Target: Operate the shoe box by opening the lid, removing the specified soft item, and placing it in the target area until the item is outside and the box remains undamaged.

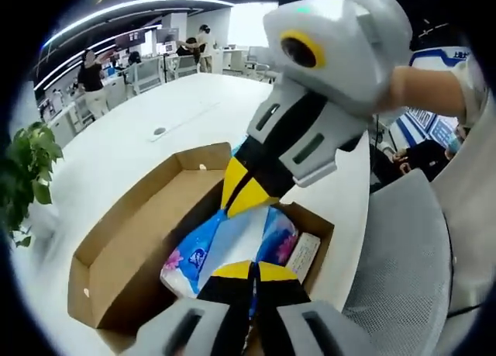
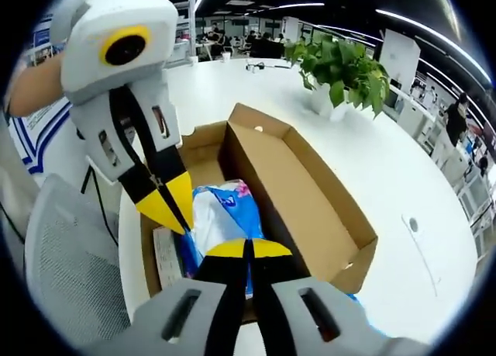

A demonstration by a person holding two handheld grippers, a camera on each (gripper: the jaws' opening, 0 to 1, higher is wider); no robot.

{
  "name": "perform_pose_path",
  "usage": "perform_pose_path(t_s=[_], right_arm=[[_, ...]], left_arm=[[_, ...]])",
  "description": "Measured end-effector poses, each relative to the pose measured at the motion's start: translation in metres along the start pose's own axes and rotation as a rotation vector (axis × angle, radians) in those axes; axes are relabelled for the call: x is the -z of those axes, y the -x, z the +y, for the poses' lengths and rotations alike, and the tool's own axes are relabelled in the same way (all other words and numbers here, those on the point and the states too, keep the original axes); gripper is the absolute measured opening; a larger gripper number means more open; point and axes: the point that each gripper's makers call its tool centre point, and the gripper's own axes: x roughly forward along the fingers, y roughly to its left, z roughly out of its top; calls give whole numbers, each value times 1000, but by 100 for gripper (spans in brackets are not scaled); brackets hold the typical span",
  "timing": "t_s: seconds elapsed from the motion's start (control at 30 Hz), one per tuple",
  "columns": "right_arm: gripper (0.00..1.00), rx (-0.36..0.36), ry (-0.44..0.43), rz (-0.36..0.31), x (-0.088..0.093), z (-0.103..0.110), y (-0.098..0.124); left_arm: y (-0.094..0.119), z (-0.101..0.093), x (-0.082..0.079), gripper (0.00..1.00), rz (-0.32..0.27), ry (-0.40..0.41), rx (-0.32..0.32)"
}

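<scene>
An open cardboard shoe box [image 1: 314, 221] stands on a white table, its lid [image 1: 147, 247] folded back beside it. Inside lies a soft blue-and-white pack [image 1: 225, 243] next to a small white carton [image 1: 304, 255]. My left gripper [image 1: 249, 269] is shut just above the pack's near end. My right gripper [image 1: 242, 191] comes in from the upper right, shut, tips at the pack's far end. In the right gripper view the same pack [image 2: 221, 216] lies in the box [image 2: 200, 139], lid [image 2: 310, 193] to the right. There the right gripper [image 2: 248, 249] is shut over it and the left gripper [image 2: 167, 206] points at its left edge.
A grey mesh chair [image 1: 403, 255] [image 2: 70, 271] stands at the table edge by the box. A potted plant [image 1: 27, 170] [image 2: 341, 69] sits on the white table [image 1: 139, 146]. A person's forearm [image 1: 434, 88] holds the right gripper. People stand far behind.
</scene>
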Motion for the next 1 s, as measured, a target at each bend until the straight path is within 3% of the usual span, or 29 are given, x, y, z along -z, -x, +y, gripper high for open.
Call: perform_pose_path(t_s=[0.37,1.0], right_arm=[[0,7,4,-61,-23,-1,23],[0,26,-21,-121,-27,-9,69]], left_arm=[[26,-10,-22,0,-29,-13,-21],[36,-38,-71,0,-78,-71,-5]])
